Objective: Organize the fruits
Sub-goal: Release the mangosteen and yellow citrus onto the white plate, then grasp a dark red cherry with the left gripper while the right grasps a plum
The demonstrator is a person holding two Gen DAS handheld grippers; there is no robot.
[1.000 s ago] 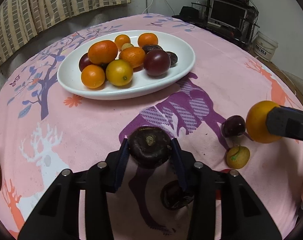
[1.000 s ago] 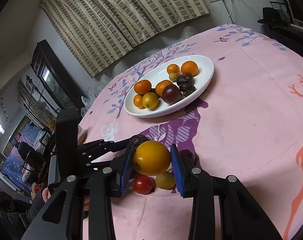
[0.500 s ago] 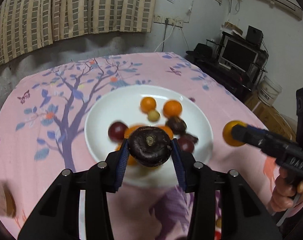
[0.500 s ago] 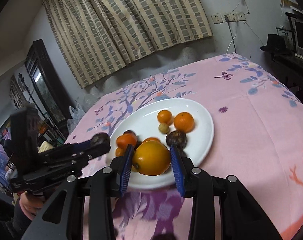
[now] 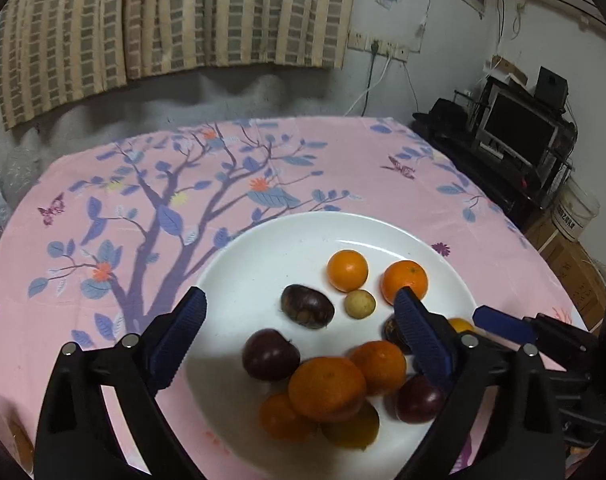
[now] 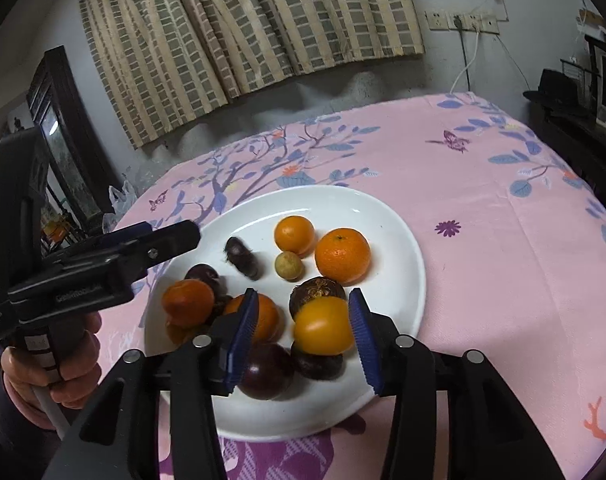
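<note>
While both grippers hang over the white plate [image 6: 407, 248], the left gripper [image 5: 299, 336] is wide open and holds nothing; a dark wrinkled fruit [image 5: 307, 306] lies on the plate below it. The right gripper [image 6: 303, 330] is also open, and the yellow-orange fruit [image 6: 323, 331] sits between its jaws on top of the other fruits, though I cannot tell if one pad touches it. Most fruits seem gathered on the plate; if others remain on the pink tablecloth [image 6: 503, 240], these views do not show them.
</note>
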